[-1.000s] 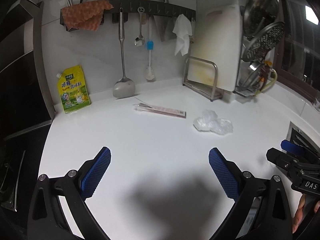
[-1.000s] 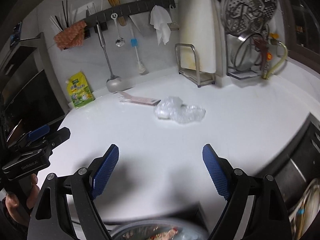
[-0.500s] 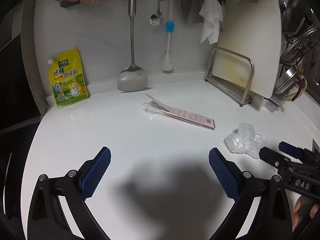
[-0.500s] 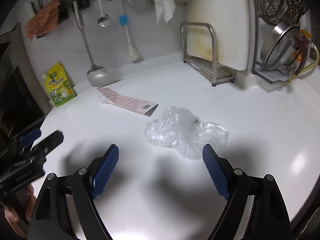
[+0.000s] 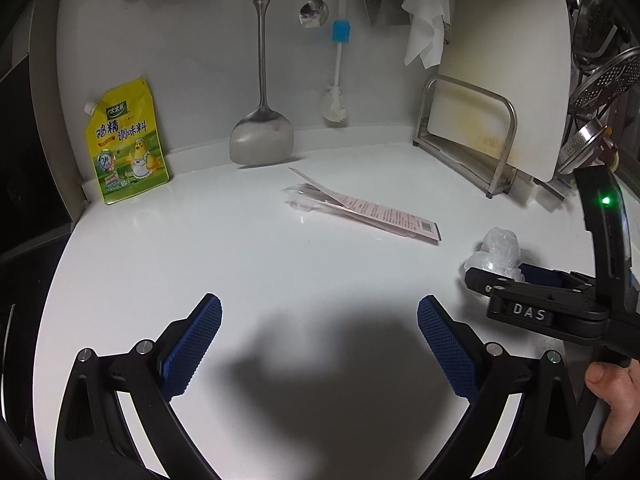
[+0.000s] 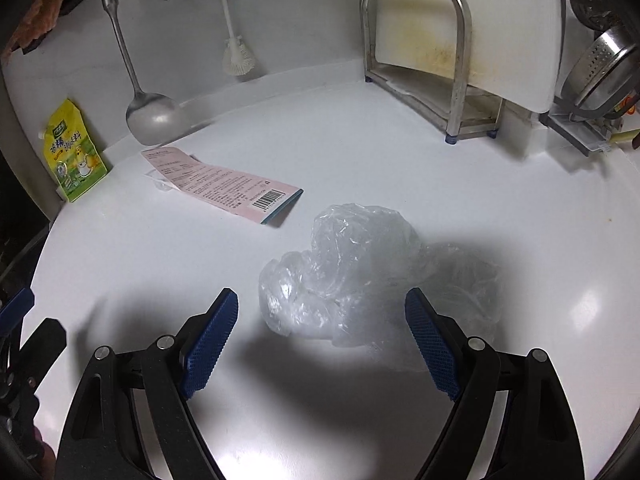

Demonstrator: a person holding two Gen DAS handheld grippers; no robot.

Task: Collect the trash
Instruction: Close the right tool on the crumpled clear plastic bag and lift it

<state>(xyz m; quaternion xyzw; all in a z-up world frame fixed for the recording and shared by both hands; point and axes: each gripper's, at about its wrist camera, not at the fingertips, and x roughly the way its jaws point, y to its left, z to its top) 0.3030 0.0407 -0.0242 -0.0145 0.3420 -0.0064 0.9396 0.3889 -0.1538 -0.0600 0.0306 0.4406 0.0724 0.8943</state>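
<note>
Clear, crinkly plastic is what I am after first: a scrunched-up plastic bag (image 6: 360, 272) lies on the white counter (image 6: 460, 160), and my right gripper (image 6: 322, 338) is right over it with its blue pads wide apart and nothing between them yet. The bag sits just past the tips, a bit toward the right pad. I think it is very light and very soft, so it will squash flat when I squeeze, and it could slide on the smooth counter or slip out if I only catch a thin edge. The best place to grab looks like the tall, puffy lump in the middle, where there is the most plastic to pinch. My left gripper (image 5: 320, 344) is spread apart too and holds nothing; it hangs over a bare part of the counter. Near the bag, but not touching it, lies a long pink paper wrapper (image 6: 224, 184) with a barcode, flat on the counter. It looks thin and light, and flat things are hard to get under, so I guess its lifted end would be the easy spot. Back by the wall stand a yellow seasoning pouch (image 6: 74, 152), a hanging metal spatula (image 6: 148, 116), a white brush (image 6: 238, 56) and a metal rack (image 6: 456, 60) with a cutting board (image 6: 500, 20). They are all well away, so nothing stands in my way
</note>
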